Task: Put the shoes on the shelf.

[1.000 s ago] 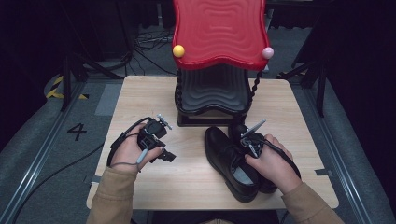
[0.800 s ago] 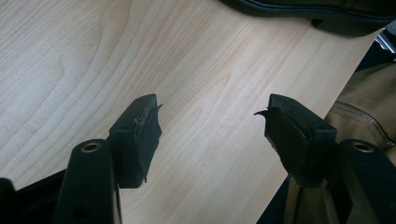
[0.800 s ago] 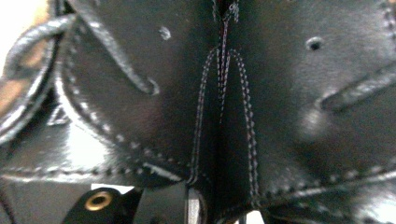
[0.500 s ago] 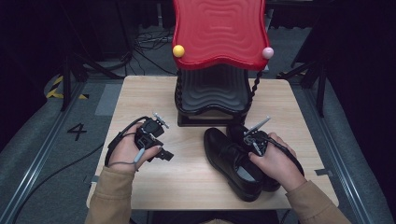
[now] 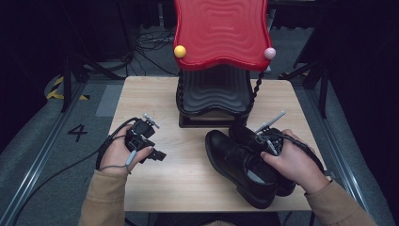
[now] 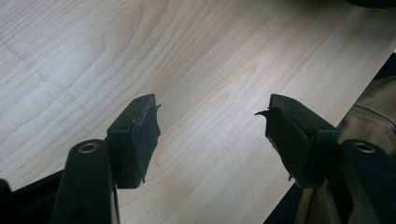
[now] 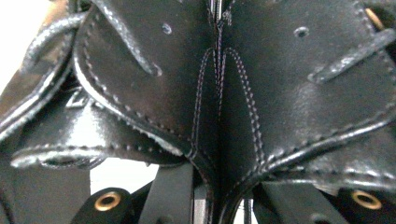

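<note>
While the right tool (image 5: 263, 136) has closed on the paired black shoes (image 5: 244, 165), pinching both inner walls together, the left tool (image 5: 157, 153) idles wide above bare tabletop (image 5: 188, 179); lifting looks next.

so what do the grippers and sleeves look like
Both sleeves, left and right, are tan. The left gripper is black, with a black cable looping off it and a short silver rod on top. Its two black jaws carry worn, frayed pads. The right gripper is also black, with a silver rod sticking up and brass rivets at the jaw bases.
</note>
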{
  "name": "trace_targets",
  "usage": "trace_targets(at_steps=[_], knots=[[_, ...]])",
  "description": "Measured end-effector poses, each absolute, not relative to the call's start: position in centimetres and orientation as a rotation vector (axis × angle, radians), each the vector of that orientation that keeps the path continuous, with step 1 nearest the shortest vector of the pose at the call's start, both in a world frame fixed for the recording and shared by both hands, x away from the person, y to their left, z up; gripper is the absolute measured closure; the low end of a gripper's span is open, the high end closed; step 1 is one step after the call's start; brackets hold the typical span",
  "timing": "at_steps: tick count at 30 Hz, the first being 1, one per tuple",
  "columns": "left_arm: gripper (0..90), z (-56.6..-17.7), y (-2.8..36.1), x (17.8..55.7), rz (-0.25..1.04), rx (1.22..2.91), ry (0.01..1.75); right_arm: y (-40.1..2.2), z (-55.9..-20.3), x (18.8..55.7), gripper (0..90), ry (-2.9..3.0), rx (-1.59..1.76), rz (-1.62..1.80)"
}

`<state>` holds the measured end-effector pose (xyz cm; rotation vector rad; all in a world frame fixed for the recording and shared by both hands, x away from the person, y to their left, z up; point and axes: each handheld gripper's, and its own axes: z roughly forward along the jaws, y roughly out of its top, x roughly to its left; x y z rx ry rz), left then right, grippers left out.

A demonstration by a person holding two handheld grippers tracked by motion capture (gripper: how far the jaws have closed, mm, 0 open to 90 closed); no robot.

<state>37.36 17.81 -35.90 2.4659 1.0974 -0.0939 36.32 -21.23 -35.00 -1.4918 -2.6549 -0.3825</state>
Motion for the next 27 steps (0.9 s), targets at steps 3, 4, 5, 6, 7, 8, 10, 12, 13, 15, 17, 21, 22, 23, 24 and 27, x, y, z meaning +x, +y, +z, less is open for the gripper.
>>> trace_targets(at_steps=[3,4,5,6,7,8,10,12,13,15,17,21,22,23,24,27], knots=[[35.0,-35.8,18.0,37.3,-0.091,2.454,1.107,-21.3,-34.2,36.3,81.3,-2.659,-1.486,-0.384],[35.1,-35.8,18.0,37.4,-0.09,2.456,1.105,-21.2,-33.9,36.3,81.3,-2.668,-1.482,-0.382],[35.1,-35.8,18.0,37.3,-0.092,2.455,1.106,-21.2,-33.8,36.3,81.3,-2.674,-1.479,-0.381],[35.0,-35.9,17.9,37.3,-0.094,2.456,1.105,-21.2,-33.4,36.2,81.4,-2.679,-1.474,-0.386],[34.9,-36.0,17.9,37.3,-0.099,2.455,1.104,-21.2,-33.1,36.2,81.4,-2.685,-1.471,-0.389],[34.9,-36.0,17.9,37.3,-0.099,2.455,1.104,-21.2,-33.1,36.2,81.4,-2.685,-1.471,-0.389],[34.9,-36.1,17.8,37.2,-0.102,2.457,1.102,-21.2,-32.3,36.2,81.4,-2.684,-1.46,-0.404],[34.9,-36.1,17.9,37.2,-0.103,2.455,1.107,-21.3,-31.9,36.2,81.4,-2.687,-1.454,-0.411],[34.9,-36.1,18.0,37.2,-0.101,2.451,1.112,-21.4,-31.3,36.1,81.4,-2.696,-1.446,-0.415],[34.9,-36.1,18.0,37.1,-0.103,2.449,1.114,-21.4,-30.9,36.0,81.4,-2.698,-1.447,-0.414],[34.9,-36.1,18.1,37.1,-0.102,2.447,1.113,-21.5,-30.2,35.9,81.4,-2.71,-1.435,-0.403],[35.0,-36.1,18.1,37.1,-0.102,2.447,1.115,-21.7,-28.9,35.6,81.4,-2.714,-1.428,-0.398],[34.9,-36.1,18.1,37.1,-0.102,2.446,1.114,-21.8,-28.5,35.5,81.4,-2.72,-1.42,-0.404],[34.9,-36.1,18.1,37.1,-0.102,2.446,1.114,-21.9,-28.1,35.4,81.4,-2.722,-1.422,-0.409],[34.9,-36.2,18.1,37.1,-0.102,2.442,1.116,-22.0,-27.7,35.3,81.4,-2.724,-1.428,-0.414],[34.9,-36.1,18.2,37.1,-0.096,2.442,1.117,-22.2,-27.0,35.2,81.4,-2.726,-1.423,-0.421]])
